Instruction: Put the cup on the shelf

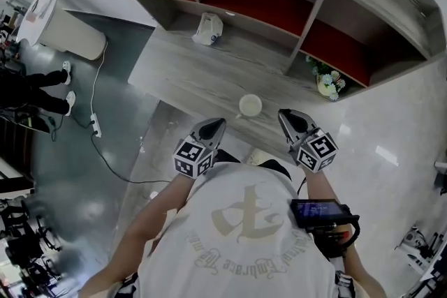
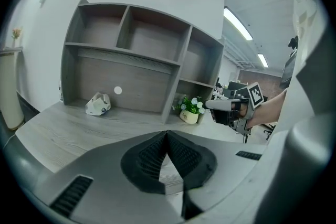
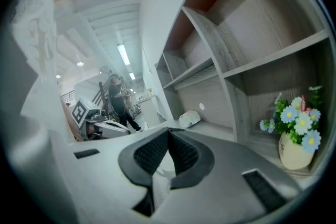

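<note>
A small white cup (image 1: 250, 105) stands upright on the grey wooden desk (image 1: 188, 73), near its front edge, below the shelf unit (image 1: 279, 3). My left gripper (image 1: 216, 123) hovers just short of the desk edge, to the cup's lower left, with its jaws shut and empty (image 2: 167, 135). My right gripper (image 1: 285, 114) is held to the cup's right, also shut with nothing in it (image 3: 169, 131). Neither gripper touches the cup. Each gripper sees the other: the right gripper (image 2: 231, 110) and the left gripper (image 3: 100, 126).
A pot of blue and white flowers (image 1: 328, 84) sits in the shelf's lower right bay. A white crumpled object (image 1: 208, 29) lies at the back of the desk. A white bin (image 1: 63, 28) and a cable (image 1: 98, 129) are on the floor at left.
</note>
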The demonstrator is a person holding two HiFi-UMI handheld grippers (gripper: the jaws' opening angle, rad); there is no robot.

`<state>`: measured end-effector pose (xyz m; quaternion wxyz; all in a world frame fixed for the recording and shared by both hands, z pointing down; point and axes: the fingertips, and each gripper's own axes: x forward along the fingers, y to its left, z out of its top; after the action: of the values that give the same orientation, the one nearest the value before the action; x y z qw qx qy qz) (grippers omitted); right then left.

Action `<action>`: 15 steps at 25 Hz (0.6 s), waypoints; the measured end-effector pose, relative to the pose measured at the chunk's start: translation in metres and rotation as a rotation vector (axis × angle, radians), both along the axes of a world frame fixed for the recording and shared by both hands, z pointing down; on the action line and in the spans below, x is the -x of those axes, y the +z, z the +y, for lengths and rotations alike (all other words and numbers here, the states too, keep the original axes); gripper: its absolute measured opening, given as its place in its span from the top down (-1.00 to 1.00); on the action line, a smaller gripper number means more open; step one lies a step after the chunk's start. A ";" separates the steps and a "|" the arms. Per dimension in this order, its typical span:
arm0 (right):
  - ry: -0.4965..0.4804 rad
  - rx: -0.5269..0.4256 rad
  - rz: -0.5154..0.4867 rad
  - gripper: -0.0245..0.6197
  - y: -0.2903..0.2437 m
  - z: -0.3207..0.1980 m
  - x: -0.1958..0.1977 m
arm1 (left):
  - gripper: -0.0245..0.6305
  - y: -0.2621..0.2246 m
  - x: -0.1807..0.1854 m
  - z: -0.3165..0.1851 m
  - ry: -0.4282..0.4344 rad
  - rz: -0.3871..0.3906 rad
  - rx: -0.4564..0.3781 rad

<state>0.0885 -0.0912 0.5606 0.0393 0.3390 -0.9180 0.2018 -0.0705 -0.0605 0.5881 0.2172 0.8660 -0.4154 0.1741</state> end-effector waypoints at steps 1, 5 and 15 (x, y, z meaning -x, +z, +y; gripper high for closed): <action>0.002 0.002 -0.002 0.91 0.001 -0.001 -0.001 | 0.92 0.002 -0.002 -0.001 0.003 -0.004 0.005; 0.016 0.017 -0.015 0.91 0.003 -0.004 -0.003 | 0.92 0.008 -0.006 -0.004 0.018 -0.020 0.024; 0.091 0.063 -0.006 0.91 0.015 -0.006 -0.005 | 0.83 0.038 -0.017 -0.016 0.139 -0.061 0.089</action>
<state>0.0935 -0.0971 0.5755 0.0380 0.3784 -0.8950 0.2330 -0.0532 -0.0763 0.6263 0.2302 0.8765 -0.3524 0.2334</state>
